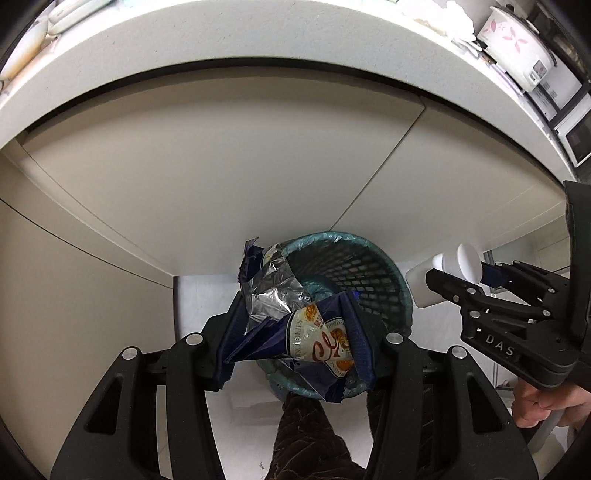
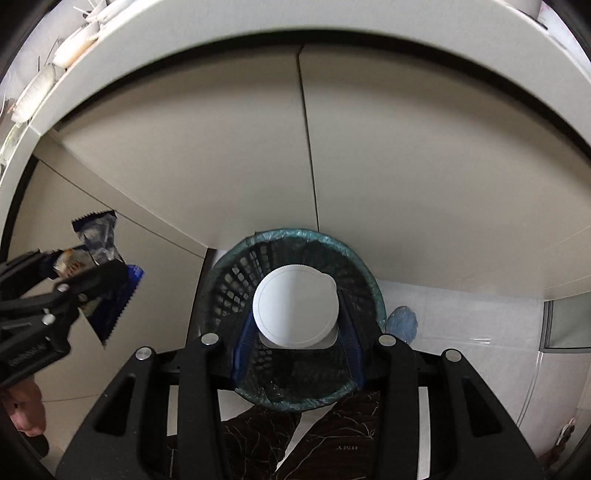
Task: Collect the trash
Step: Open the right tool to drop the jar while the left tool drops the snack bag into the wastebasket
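Observation:
My left gripper (image 1: 295, 332) is shut on a crumpled blue and silver cookie wrapper (image 1: 295, 317) and holds it above a black mesh trash bin (image 1: 354, 269) lined with a green bag. My right gripper (image 2: 295, 325) is shut on a white plastic bottle (image 2: 295, 308) with a round white cap, directly over the bin's opening (image 2: 236, 280). The right gripper with the bottle (image 1: 439, 273) also shows at the right of the left wrist view. The left gripper with the wrapper (image 2: 99, 258) shows at the left of the right wrist view.
The bin stands on a white floor against beige cabinet doors (image 1: 221, 177) under a white counter edge (image 1: 258, 40). Dishes (image 1: 70, 14) and a white floral rice cooker (image 1: 517, 44) sit on the counter. The person's dark trousers (image 2: 314, 435) are below the bin.

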### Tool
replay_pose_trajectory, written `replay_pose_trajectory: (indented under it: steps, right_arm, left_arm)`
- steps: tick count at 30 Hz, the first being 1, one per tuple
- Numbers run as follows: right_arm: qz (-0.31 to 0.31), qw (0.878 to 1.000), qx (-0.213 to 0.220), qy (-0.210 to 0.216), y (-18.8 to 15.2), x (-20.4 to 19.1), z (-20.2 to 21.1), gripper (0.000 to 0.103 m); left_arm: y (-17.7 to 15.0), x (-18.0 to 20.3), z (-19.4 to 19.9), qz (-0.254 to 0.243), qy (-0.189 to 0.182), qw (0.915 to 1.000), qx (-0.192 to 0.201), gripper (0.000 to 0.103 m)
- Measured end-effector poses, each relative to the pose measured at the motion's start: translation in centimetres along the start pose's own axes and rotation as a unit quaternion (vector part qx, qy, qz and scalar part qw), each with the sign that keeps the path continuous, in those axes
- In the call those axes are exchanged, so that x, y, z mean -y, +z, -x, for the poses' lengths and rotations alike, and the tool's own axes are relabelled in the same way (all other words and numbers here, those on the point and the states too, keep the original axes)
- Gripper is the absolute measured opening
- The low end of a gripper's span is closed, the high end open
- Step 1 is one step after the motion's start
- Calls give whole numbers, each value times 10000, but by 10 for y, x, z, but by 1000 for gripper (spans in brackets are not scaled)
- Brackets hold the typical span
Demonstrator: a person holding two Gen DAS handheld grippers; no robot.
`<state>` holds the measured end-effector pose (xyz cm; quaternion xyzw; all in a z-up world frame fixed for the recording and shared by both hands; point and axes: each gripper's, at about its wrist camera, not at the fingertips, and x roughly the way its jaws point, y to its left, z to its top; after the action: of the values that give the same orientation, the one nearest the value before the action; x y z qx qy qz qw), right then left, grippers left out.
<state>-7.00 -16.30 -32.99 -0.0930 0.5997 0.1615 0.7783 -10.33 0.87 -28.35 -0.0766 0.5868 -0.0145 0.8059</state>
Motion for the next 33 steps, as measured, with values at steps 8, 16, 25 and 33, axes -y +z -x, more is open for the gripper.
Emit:
replay_pose_trajectory:
  steps: [8,16,25,33]
  right_arm:
    - [-26,9998,-198,66,-6,3,-20,40]
    - [-82,9999,-101,67,-4,3,-10,64]
    - [-550,9978,354,-139,-4,39,17,95]
    - [-907,9942,468,-344,-12,72,36,95]
  left_arm:
    - [-5,-10,-6,84,72,9999,-132,50]
    - [-6,3,-19,-16,37,9999,-161,50]
    - [-1,24,-32,-307,-107,9992,-236,50]
    - [-2,60,-52,-805,-283,9957,-358,50]
